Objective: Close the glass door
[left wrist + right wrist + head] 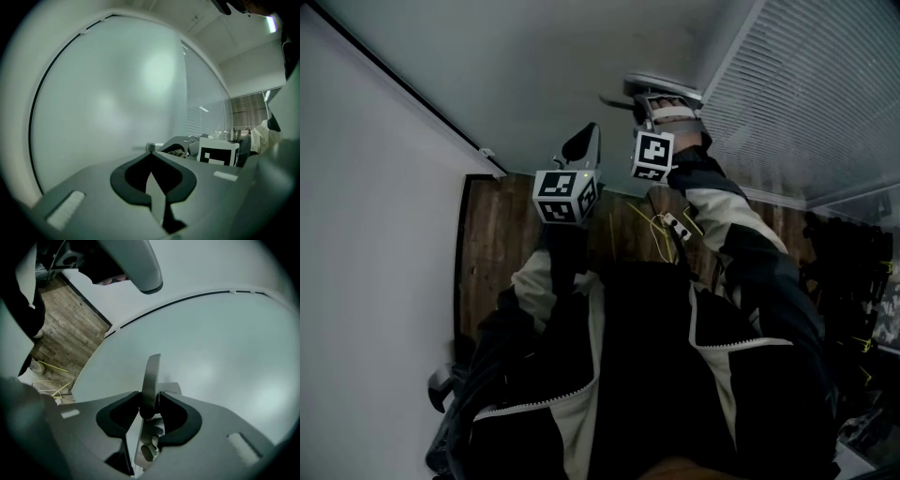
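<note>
Right gripper [150,398] clamped on flat metal handle [151,373] of frosted glass door [225,348]; handle base hidden behind jaws. Left gripper [151,155] closed, empty, near glass. Dark jacket [656,375] blocks lower head view

In the head view, the jaws of the right gripper [656,101] are masked by its marker cube [652,155], the door handle [667,86] is only partly seen, and the floor [502,244] is largely covered by a jacket [647,375]. In the right gripper view, the handle's lower part is partly hidden behind the jaws.
</note>
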`<state>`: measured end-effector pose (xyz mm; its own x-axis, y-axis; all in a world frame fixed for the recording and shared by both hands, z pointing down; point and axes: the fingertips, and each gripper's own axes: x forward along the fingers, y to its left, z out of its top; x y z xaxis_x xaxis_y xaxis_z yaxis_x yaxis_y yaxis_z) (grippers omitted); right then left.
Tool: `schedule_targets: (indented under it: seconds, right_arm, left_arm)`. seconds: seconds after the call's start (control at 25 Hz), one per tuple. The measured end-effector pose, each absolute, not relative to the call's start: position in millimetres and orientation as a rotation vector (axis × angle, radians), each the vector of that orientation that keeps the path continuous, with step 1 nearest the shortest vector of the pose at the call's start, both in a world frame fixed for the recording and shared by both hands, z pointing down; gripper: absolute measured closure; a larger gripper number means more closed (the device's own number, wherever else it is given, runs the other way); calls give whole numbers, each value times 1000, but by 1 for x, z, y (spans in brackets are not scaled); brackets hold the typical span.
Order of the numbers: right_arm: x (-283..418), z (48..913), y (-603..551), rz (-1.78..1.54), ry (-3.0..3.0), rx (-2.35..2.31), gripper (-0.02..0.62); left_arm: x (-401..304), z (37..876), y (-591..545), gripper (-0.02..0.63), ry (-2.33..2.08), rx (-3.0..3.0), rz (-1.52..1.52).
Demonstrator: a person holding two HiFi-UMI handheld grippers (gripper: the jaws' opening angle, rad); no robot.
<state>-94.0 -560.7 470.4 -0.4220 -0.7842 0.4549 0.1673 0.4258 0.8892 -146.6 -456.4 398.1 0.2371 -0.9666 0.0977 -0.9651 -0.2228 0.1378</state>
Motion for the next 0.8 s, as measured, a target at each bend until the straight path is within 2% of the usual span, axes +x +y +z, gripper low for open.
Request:
schedule_targets:
  seconds: [0.8]
  right_arm:
    - [-107,474,-659,-1194,-1604,607,453]
  left_arm:
    - [-164,399,-493,601,-1803,2366,58]
